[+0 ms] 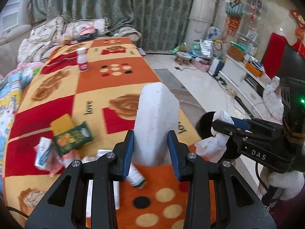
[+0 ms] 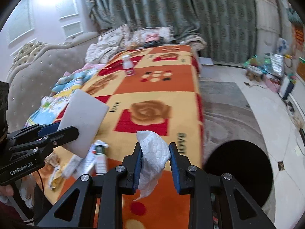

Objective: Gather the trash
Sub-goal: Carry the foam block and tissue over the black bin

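Observation:
My left gripper (image 1: 151, 148) is shut on a white foam block (image 1: 156, 122) and holds it above the table; the block also shows in the right wrist view (image 2: 83, 122). My right gripper (image 2: 155, 160) is shut on a crumpled white tissue (image 2: 154, 152), near the table's right edge; the tissue also shows in the left wrist view (image 1: 219, 135). A black round bin (image 2: 238, 173) stands on the floor just right of the table. Loose trash lies on the table: a green and yellow box (image 1: 70, 133), small cartons (image 1: 43, 152), tubes (image 2: 99, 158).
A white bottle with a red label (image 1: 83, 60) stands far back on the orange patterned tablecloth (image 1: 118, 87). A sofa with cushions (image 2: 47, 66) runs along the left. A TV stand (image 1: 242, 76) and clutter line the right side of the room.

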A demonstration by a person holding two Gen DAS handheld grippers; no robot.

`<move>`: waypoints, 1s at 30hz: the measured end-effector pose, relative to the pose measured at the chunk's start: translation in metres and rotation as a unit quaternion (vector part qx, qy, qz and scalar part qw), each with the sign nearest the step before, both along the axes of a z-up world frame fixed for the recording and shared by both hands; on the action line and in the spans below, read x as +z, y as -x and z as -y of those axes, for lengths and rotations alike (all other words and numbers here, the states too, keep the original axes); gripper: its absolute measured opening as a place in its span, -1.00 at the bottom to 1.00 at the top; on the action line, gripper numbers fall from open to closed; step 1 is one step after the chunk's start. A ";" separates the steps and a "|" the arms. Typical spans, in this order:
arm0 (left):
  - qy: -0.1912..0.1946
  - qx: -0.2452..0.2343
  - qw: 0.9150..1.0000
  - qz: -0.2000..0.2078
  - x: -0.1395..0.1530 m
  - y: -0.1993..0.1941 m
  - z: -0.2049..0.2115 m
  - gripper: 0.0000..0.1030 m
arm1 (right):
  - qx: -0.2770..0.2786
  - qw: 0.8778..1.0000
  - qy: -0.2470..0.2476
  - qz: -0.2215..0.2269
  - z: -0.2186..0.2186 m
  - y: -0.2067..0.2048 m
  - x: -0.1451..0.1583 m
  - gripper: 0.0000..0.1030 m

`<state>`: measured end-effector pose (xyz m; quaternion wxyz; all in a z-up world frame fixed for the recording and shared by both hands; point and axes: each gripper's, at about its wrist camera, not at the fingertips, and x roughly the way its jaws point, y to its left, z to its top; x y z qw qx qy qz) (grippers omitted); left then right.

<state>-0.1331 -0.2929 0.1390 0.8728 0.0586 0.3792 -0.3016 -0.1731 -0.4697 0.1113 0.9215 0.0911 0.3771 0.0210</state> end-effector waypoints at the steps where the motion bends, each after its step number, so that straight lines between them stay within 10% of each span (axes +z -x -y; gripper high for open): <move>1: 0.000 -0.007 1.000 -0.001 -0.001 0.002 0.009 -0.36 | -0.008 1.000 0.001 -0.001 0.007 0.002 -0.001 -0.49; 30: 0.023 -0.105 0.989 -0.099 -0.061 0.006 0.162 -0.29 | -0.163 0.985 0.008 -0.061 0.160 0.037 -0.056 -0.49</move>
